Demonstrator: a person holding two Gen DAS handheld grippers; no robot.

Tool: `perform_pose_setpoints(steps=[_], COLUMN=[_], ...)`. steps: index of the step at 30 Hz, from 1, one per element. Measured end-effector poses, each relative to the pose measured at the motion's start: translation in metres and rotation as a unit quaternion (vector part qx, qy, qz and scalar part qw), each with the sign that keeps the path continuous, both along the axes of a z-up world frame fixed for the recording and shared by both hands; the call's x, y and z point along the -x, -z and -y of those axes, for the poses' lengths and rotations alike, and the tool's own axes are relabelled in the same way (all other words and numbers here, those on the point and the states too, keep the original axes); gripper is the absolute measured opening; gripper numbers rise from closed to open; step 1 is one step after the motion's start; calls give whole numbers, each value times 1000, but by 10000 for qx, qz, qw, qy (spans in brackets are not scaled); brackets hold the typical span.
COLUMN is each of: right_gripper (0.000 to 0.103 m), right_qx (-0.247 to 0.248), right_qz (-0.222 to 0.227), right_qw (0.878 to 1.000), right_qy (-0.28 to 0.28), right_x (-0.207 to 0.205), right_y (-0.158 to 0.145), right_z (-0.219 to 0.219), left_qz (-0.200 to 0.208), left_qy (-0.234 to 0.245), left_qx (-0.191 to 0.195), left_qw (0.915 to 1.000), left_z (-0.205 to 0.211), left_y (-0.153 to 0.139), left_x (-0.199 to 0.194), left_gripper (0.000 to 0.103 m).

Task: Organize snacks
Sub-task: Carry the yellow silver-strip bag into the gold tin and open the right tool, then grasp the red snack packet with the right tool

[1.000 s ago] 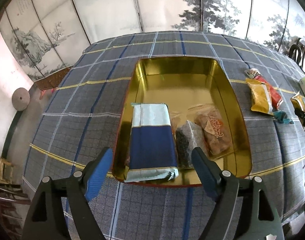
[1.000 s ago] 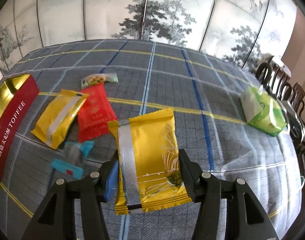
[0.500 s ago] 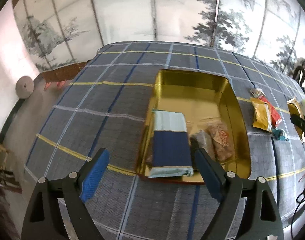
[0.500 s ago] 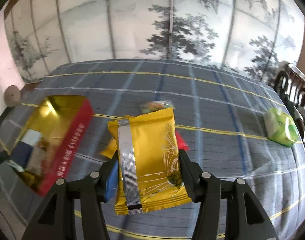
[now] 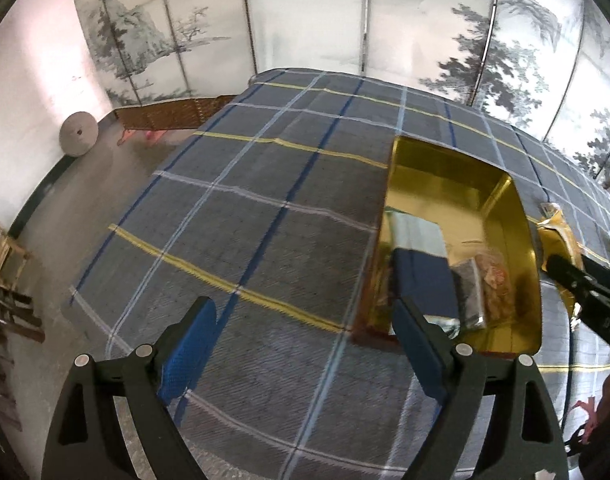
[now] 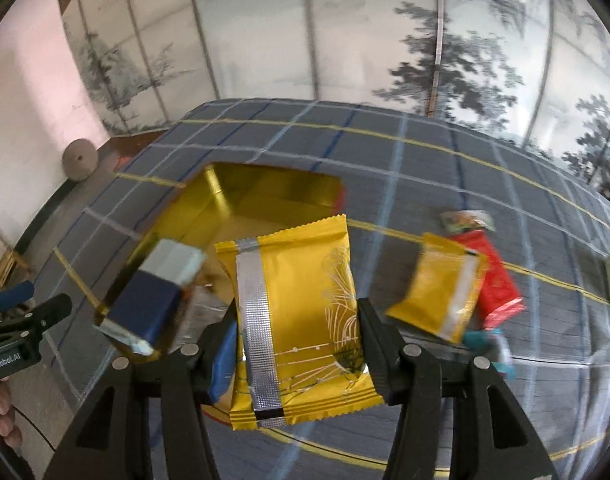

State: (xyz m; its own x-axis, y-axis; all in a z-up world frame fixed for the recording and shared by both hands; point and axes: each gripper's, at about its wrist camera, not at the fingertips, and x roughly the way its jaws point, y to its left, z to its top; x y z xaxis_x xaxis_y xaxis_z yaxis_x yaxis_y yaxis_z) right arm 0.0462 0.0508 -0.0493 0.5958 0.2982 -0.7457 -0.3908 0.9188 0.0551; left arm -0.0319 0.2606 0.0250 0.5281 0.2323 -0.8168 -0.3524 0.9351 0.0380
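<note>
The right gripper (image 6: 297, 344) is clamped on a gold snack packet (image 6: 301, 320), which is held flat by its lower half between the two fingers, so that it can be carried level and lowered face-up. The packet is suspended above the near edge of the gold tin (image 6: 265, 196), which stands open on the checked tablecloth (image 6: 445, 168) to receive the snacks. A blue-and-white packet (image 6: 153, 304) is already stored along the tin's left wall; beside it two clear-wrapped snacks (image 5: 485, 280) appear to lie, though blur prevents certainty. Toward the right edge of the cloth, a second gold packet (image 6: 437, 288), a red packet (image 6: 493, 280) and a small teal sweet (image 6: 481, 338) remain to be sorted.

The left gripper (image 5: 305, 344) is held open and empty over bare cloth, clear of the tin's left side, presumably to leave the approach free.

Compared with one second ago, the held packet has been transported from above the loose snacks to the tin, and the left gripper has been withdrawn from the tin and opened wider.
</note>
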Motion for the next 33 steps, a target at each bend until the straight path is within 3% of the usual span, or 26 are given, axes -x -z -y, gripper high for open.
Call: perform_pose_setpoints(steps=[15,33], right_gripper=[55,57], right_qx=[304,222], right_qz=[-157,-427], right_qw=[9992,9984], right_qy=[-223,-306], right_x=[-2,1], right_y=[21,37], right_z=[-54,-70], left_qz=[-115,-149], left_qy=[-194,-202], left_qx=[-46,-12], left_qw=[9997,9997], left_z=[-15,-16], left_y=[5,7], left_x=[10,12], left_gripper=[88,89])
